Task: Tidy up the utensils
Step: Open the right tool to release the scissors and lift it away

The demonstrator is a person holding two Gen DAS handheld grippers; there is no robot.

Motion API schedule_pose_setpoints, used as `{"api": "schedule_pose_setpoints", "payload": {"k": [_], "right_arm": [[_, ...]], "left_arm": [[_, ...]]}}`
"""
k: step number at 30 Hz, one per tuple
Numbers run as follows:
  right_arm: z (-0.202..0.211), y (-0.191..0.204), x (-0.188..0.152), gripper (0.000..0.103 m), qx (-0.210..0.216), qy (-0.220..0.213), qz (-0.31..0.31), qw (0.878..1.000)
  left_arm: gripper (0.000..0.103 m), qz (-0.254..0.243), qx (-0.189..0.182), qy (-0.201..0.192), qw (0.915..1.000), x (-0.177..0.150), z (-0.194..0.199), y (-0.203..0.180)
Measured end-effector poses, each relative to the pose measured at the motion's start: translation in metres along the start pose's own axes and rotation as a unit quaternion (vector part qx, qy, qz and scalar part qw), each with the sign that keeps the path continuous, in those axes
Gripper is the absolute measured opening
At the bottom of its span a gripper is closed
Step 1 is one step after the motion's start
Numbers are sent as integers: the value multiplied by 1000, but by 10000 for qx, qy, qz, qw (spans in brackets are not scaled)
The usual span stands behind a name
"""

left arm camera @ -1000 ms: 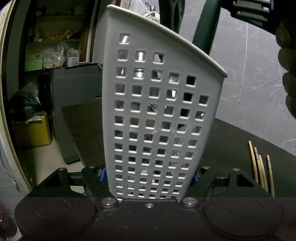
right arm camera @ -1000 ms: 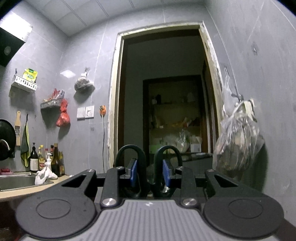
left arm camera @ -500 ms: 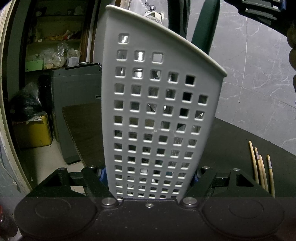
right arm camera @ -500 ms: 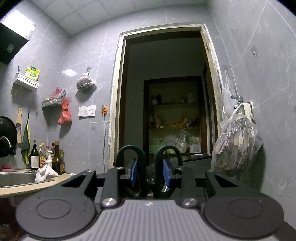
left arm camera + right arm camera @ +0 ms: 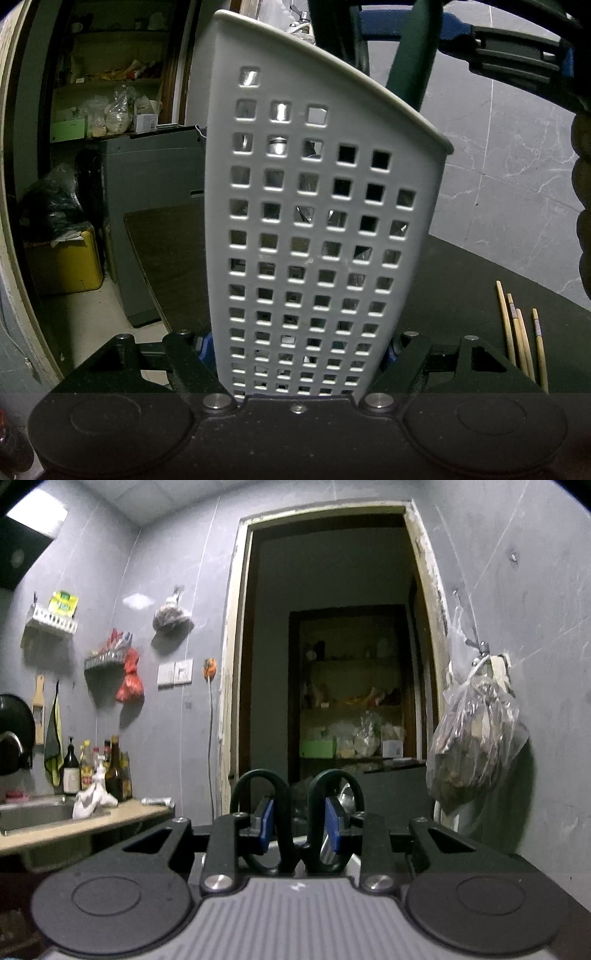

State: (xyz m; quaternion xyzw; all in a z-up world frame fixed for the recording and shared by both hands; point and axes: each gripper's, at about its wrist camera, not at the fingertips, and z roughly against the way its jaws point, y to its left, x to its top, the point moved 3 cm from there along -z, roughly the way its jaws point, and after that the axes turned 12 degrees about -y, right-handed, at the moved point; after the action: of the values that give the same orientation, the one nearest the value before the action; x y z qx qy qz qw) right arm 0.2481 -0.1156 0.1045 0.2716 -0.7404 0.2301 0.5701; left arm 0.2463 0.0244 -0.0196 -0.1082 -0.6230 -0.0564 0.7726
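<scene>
Utensil basket (image 5: 317, 236) stood clamped in the left gripper (image 5: 295, 354) near the table (image 5: 461, 288) edge, chopsticks (image 5: 521, 339) lying clear beside it, while the right gripper (image 5: 299, 823) grasped scissors (image 5: 295, 812) above its rim

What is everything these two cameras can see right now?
utensil holder: one, white with square holes, upright on the dark table, held at its base
scissors: one pair, dark green handles, over the holder's top
chopsticks: four, pale wood, on the table to the right
table: one, dark
yellow bin: one, on the floor past the doorway
bottles: several, dark, on the counter by the sink
plastic bag: one, clear, hanging on the right wall
left tool: black, clamped on the holder
right tool: black with blue pads, gripping the scissors' handles
</scene>
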Motion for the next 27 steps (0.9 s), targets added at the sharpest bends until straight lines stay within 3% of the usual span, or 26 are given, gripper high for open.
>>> {"api": "schedule_pose_setpoints", "payload": {"k": [22,27], "right_arm": [[2,-3,2,39,106,80,-179,9998],[5,-7,2,50,49,103,-191,9998]], "left_arm": [[77,-70,60,50,9999,4,1,-5],[77,-74,66,56,9999,5,1,-5]]}}
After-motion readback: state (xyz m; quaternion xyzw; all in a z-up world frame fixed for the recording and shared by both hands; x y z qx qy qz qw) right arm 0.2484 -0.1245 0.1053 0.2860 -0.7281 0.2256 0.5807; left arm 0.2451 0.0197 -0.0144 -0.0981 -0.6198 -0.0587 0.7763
